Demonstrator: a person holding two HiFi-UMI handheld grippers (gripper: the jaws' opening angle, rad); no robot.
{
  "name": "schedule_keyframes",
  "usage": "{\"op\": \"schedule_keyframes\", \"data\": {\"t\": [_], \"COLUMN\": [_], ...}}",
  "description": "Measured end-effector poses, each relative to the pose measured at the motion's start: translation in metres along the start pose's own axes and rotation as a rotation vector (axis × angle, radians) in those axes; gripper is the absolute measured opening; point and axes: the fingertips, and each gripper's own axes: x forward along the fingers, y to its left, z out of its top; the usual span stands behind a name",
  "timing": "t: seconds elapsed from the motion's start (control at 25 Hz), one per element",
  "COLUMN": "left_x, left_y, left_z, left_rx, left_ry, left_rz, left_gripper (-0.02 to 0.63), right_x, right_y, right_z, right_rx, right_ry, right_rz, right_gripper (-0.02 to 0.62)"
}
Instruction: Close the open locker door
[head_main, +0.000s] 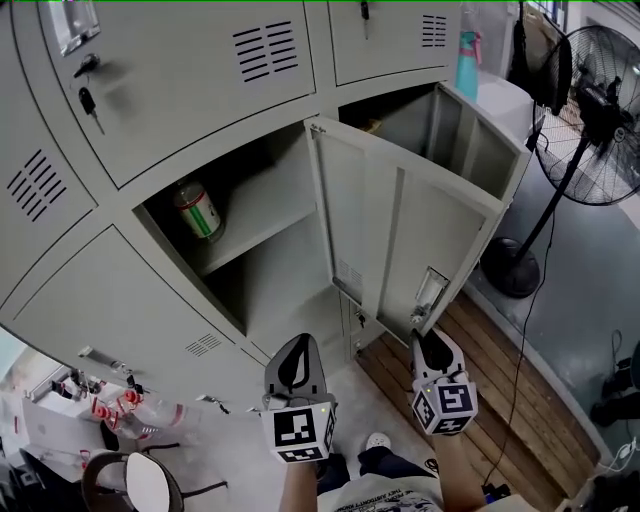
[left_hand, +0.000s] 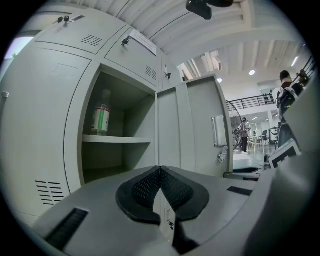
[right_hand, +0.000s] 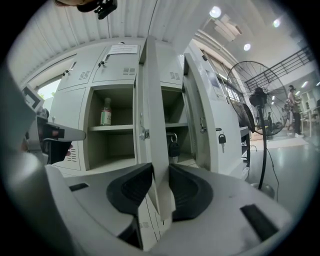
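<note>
The locker door (head_main: 400, 230) stands swung out from the bank of grey lockers (head_main: 170, 70), in the middle of the head view. Its hinge side is at the right wall of the open compartment (head_main: 250, 250), and its free edge points toward the lower right of the frame. Its long axis is upright. In the right gripper view it shows edge-on, as a narrow strip running from the top of the frame down to the jaws.

The right gripper (head_main: 428, 345) has its jaws clamped on that free edge, below the door's handle plate (head_main: 430, 290), with a pad on either face. The left gripper (head_main: 297, 350) is at lower centre, clear of the door, with its jaws closed together on nothing.

A bottle (head_main: 198, 210) stands upright on the shelf in the open compartment. The neighbouring door (head_main: 490, 150), at upper right, is also ajar.
</note>
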Motion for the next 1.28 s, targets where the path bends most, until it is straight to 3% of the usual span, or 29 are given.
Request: {"op": "schedule_keyframes", "data": {"t": [0.52,1.28], "left_x": [-0.013,-0.047], "left_y": [0.037,0.093], "left_z": [0.001,-0.005], "left_rx": [-0.016,-0.044], "left_ry": [-0.005,-0.018], "left_rz": [-0.067,-0.056], "left_gripper": [0.005,0.005], "right_x": [-0.019,-0.022], "right_y": [0.054,0.142], "right_z": [-0.006,-0.015], "right_rx": [-0.038,-0.093], "right_ry": [-0.009,-0.026], "right_rz": [-0.049,0.024], "right_gripper": [0.093,0.097]}}
